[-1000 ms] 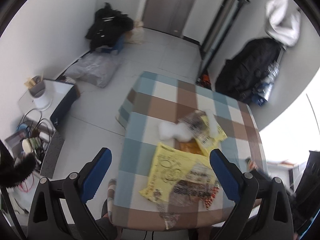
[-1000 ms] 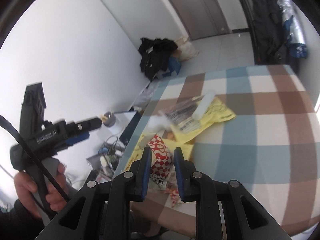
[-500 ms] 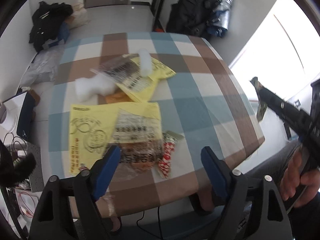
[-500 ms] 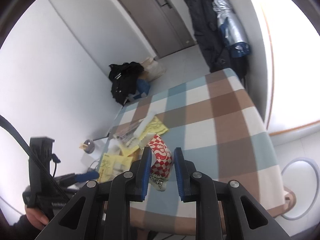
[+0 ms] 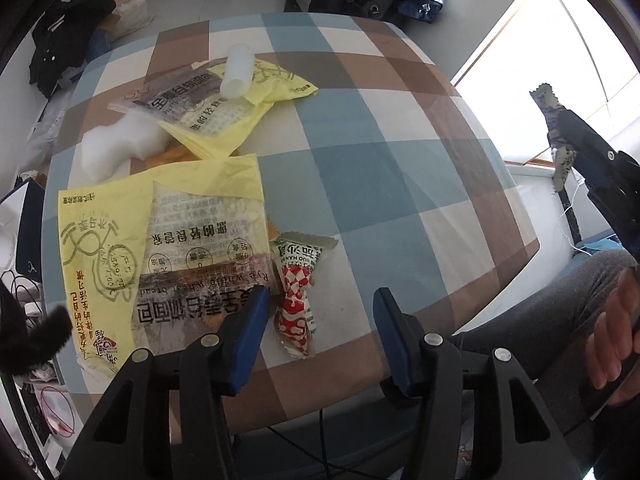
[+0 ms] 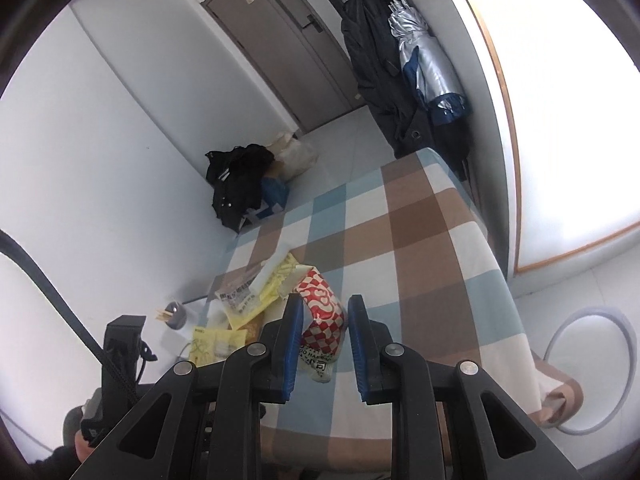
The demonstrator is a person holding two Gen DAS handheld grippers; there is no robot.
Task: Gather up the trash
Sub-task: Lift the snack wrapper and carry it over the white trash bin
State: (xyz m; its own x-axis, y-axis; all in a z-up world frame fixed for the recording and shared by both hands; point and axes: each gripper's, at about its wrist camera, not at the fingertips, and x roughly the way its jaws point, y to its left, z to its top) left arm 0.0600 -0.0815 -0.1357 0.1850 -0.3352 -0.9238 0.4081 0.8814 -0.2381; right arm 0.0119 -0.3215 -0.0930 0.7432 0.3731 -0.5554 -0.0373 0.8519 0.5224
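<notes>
The left tool (image 5: 320, 312) hangs over the near edge of the desk (image 5: 400, 184), which is covered in a blue, brown and cream checked cloth. Its blue-padded jaws stand wide apart with nothing between them. Just ahead of its left finger lies a red-and-white checked snack wrapper with a green top (image 5: 298, 284), flat on the cloth. Beside that wrapper, to the left, a clear printed bread bag (image 5: 200, 248) rests on top of a large yellow plastic bag (image 5: 92, 248). Farther back, a second yellow plastic bag (image 5: 236, 116) carries another clear printed bag, and a white plastic cylinder (image 5: 239, 70) lies across its far end. A lump of white foam (image 5: 116, 148) sits at the left, touching that second yellow bag.

The right tool (image 6: 324, 332) is held off the right side of the desk, above the person's lap in grey trousers (image 5: 560, 320). Its jaws are narrow, and a second red-and-white checked snack wrapper (image 6: 322, 320) stands between them; in the right wrist view a small gap shows between the wrapper and the right pad, so I cannot tell how firmly it is pinched.
</notes>
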